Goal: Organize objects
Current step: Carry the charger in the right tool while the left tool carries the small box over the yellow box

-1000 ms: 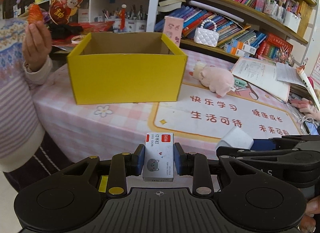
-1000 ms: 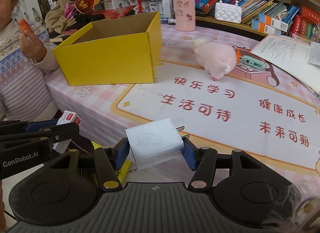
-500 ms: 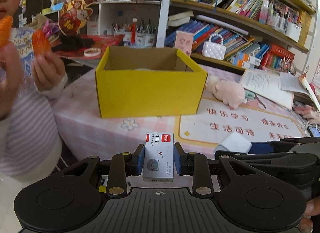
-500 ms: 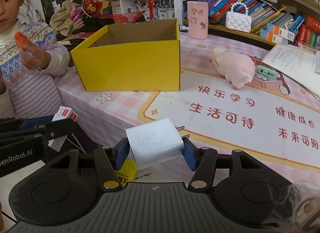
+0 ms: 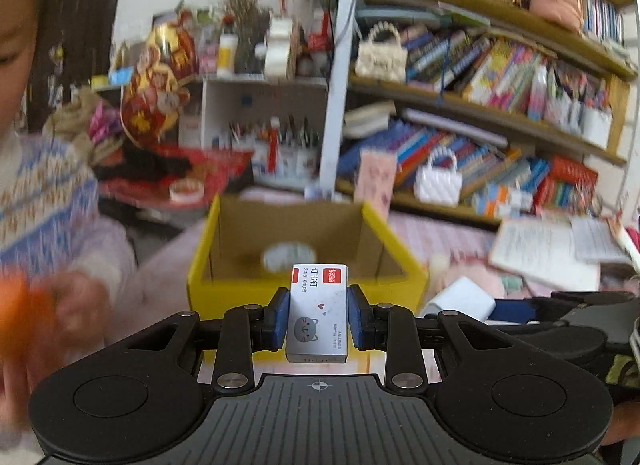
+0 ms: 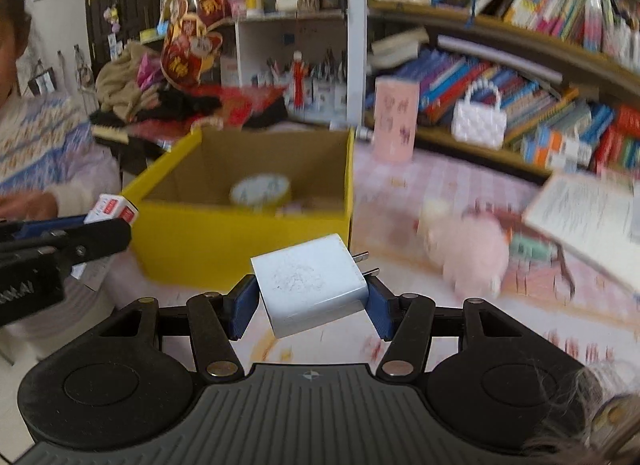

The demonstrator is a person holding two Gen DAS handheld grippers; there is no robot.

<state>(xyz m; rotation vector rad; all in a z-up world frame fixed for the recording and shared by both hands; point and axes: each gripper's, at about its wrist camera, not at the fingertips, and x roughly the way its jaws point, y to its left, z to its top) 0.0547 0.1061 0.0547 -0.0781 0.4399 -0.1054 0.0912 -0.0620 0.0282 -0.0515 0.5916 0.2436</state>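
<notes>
My left gripper (image 5: 318, 313) is shut on a small white staple box (image 5: 318, 311) with a red label and a grey cat face. It hangs just before the near wall of the open yellow cardboard box (image 5: 236, 297). My right gripper (image 6: 311, 299) is shut on a white plug charger (image 6: 310, 283), prongs pointing right, in front of the yellow box (image 6: 240, 241). A roll of tape (image 6: 260, 190) lies on the box floor. In the right wrist view the left gripper's fingers (image 6: 64, 237) and the staple box (image 6: 114, 209) show at the left edge. The charger (image 5: 460, 303) shows at right in the left wrist view.
A person in a patterned sweater (image 5: 44, 201) stands left of the table, holding something orange (image 5: 24, 317). A pink plush pig (image 6: 468, 253), a pink cup (image 6: 396, 119), papers (image 6: 580, 213) and a white handbag (image 6: 478, 121) are to the right. Bookshelves (image 5: 500, 77) fill the back.
Both grippers rose and moved toward the yellow box, so its inside and the tape roll now show. Each still holds its object.
</notes>
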